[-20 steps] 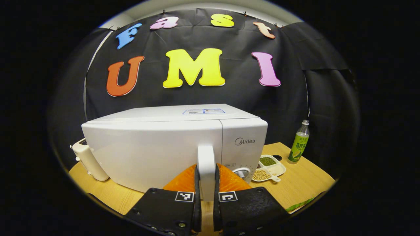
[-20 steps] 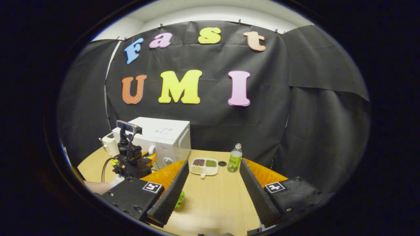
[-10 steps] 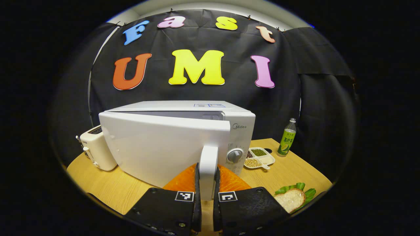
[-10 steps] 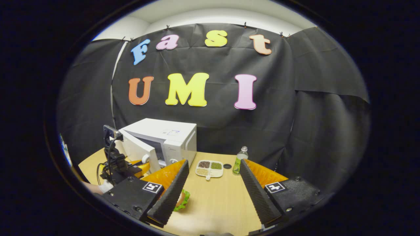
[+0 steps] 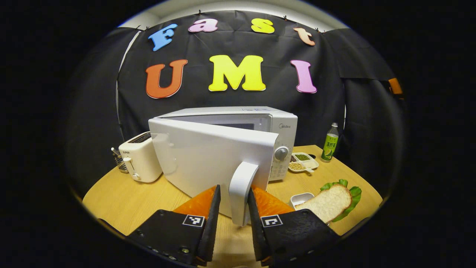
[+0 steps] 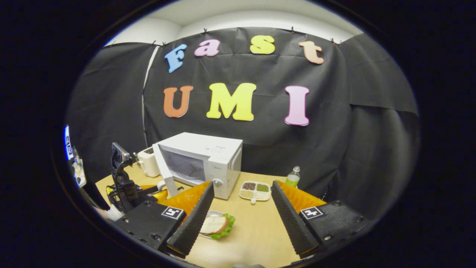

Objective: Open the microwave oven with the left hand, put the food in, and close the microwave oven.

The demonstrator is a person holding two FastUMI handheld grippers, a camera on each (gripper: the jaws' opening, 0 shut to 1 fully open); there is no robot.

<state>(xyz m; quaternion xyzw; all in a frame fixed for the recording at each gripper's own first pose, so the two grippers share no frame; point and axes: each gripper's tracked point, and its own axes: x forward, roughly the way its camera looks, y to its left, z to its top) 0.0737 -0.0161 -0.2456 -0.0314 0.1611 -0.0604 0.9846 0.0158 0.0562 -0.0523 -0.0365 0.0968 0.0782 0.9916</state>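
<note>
The white microwave [image 5: 260, 119] stands on the wooden table with its door [image 5: 208, 156] swung partly out toward me. The door's white handle [image 5: 241, 186] sits between the fingers of my left gripper [image 5: 233, 190], which is open; a gap shows on the handle's left side. The food, a slice of bread on lettuce [image 5: 329, 203], lies at the right front beside a small white dish [image 5: 301, 198]. In the right gripper view my right gripper [image 6: 242, 186] hangs wide open and empty above the table, with the bread [image 6: 215, 224] by its left finger and the microwave [image 6: 219, 156] beyond.
A cream toaster [image 5: 139, 156] stands left of the microwave. A divided tray of beans [image 5: 303, 162] and a green bottle [image 5: 330, 143] sit at its right. The table [image 5: 126, 197] has bare wood at the front left. The left gripper's body [image 6: 126, 186] rises at the left.
The microwave door has swung further open. My left gripper's fingers have spread apart around the handle. The bread has come more into sight in both views.
</note>
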